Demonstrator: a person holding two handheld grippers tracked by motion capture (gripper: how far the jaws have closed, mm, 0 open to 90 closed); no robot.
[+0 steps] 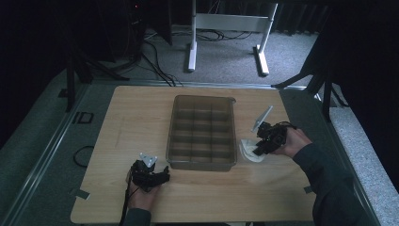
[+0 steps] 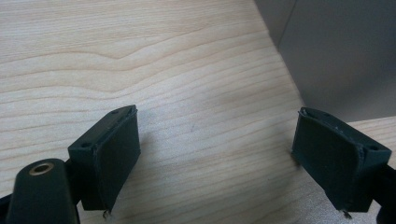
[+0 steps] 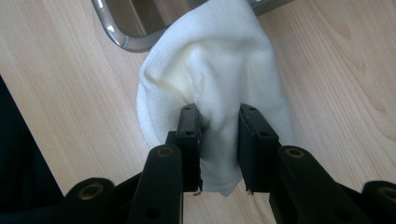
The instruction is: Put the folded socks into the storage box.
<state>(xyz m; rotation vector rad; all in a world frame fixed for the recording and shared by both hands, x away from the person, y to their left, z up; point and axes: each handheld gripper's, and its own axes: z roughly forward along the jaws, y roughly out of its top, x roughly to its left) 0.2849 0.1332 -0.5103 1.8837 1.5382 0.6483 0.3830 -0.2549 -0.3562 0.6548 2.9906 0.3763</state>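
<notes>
Right gripper view: right tool pinches sock; keep grip firm, lift clear of bin rim. Left tool stands wide, idle.

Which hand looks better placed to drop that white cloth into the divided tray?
The right. The right gripper is already pinching the white ribbed cloth beside the clear plastic divided tray; the left gripper rests open on the wooden table.

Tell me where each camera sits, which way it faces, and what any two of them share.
High view: above the person's side, facing forward and down on the table; forearms, left gripper, right gripper show.
Left gripper view: rides the left gripper, facing the tabletop; open jaws show.
Right gripper view: rides the right gripper, jaws pinching a white cloth.
Shared: the cloth and divided tray also show in the high view.
</notes>
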